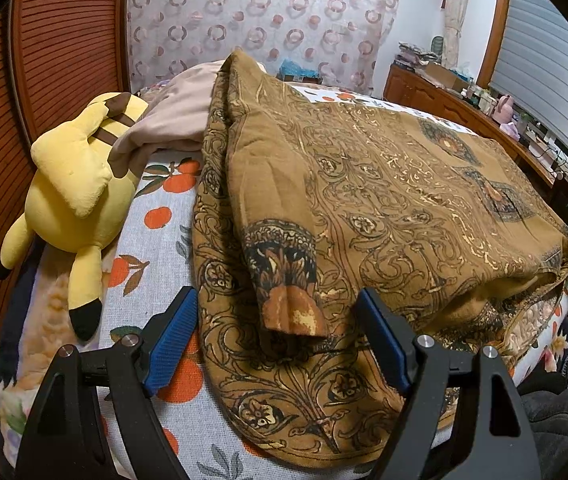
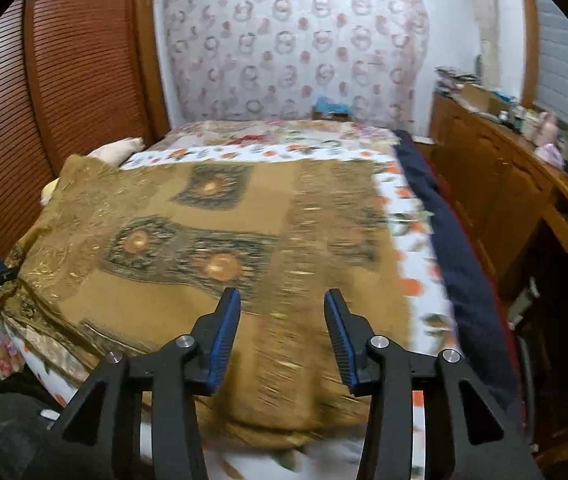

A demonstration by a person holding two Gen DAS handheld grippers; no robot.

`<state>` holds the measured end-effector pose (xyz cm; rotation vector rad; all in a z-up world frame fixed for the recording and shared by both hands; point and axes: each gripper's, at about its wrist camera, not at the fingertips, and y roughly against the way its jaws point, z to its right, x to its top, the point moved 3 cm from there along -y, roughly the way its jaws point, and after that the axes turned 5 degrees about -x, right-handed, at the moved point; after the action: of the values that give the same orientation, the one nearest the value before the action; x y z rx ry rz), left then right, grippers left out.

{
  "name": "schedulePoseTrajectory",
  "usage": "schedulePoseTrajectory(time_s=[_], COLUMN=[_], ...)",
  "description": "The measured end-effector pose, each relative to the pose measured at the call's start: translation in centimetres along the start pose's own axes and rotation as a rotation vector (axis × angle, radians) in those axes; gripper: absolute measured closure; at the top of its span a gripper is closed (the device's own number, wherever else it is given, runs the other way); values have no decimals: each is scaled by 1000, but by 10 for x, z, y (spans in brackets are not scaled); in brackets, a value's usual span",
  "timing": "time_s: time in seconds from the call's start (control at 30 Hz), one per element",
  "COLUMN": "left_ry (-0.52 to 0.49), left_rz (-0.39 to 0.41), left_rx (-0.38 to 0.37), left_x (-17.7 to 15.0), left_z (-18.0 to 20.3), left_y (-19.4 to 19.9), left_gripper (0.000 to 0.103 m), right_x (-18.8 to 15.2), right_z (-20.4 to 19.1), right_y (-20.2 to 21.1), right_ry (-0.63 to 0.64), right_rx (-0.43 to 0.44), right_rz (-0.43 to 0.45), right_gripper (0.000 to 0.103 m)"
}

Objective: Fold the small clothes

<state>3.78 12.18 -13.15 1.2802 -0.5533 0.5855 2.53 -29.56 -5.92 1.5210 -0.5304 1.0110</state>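
A brown garment (image 1: 364, 200) with gold scrollwork and dark medallions lies spread over the bed. One short sleeve (image 1: 284, 272) is folded onto its body, the cuff pointing toward me. My left gripper (image 1: 277, 300) stands open, wide, with its blue pads on either side of that cuff and not pressing on it. In the right wrist view the same garment (image 2: 203, 240) covers the near part of the bed. My right gripper (image 2: 281, 296) hovers open above its near edge with nothing between the fingers. That view is blurred.
A yellow plush toy (image 1: 79, 184) and a beige cloth (image 1: 171, 120) lie left of the garment on the orange-print sheet (image 1: 155, 208). A navy blanket (image 2: 456, 260) runs along the bed's right edge. A cluttered wooden dresser (image 2: 496, 184) stands to the right, louvred wooden doors (image 1: 63, 40) to the left.
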Motion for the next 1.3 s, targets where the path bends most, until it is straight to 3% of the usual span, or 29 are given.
schedulePoseTrajectory(time_s=[0.17,0.53,0.73,0.83,1.03,1.17,1.3], left_ry=[8,8,9,10,9,10,8], left_rz=[0,2,3,4,3,4,2], left_rx=[-7,-2,-3,-5,-5,-4,-4], left_x=[0,1,0,0,0,0,0], left_z=[1,1,2,2,2,2,2], left_y=[0,0,0,0,0,0,0], left_gripper=[22,22,22,22,22,22,22], right_x=[-2,-3,-9,-16,-30,-36,-38], right_z=[-43,-127,-165,-177,-193,-196,-202], right_y=[-28,-21,-19,-17,-37,-53,-60], right_ry=[61,196,263,296,358,385,401], right_rx=[65,329,438,479,483,426,420], right_rz=[-40,-51,-61,-79,-143,-170,-161], right_gripper=[57,57,78,80,80,80,81])
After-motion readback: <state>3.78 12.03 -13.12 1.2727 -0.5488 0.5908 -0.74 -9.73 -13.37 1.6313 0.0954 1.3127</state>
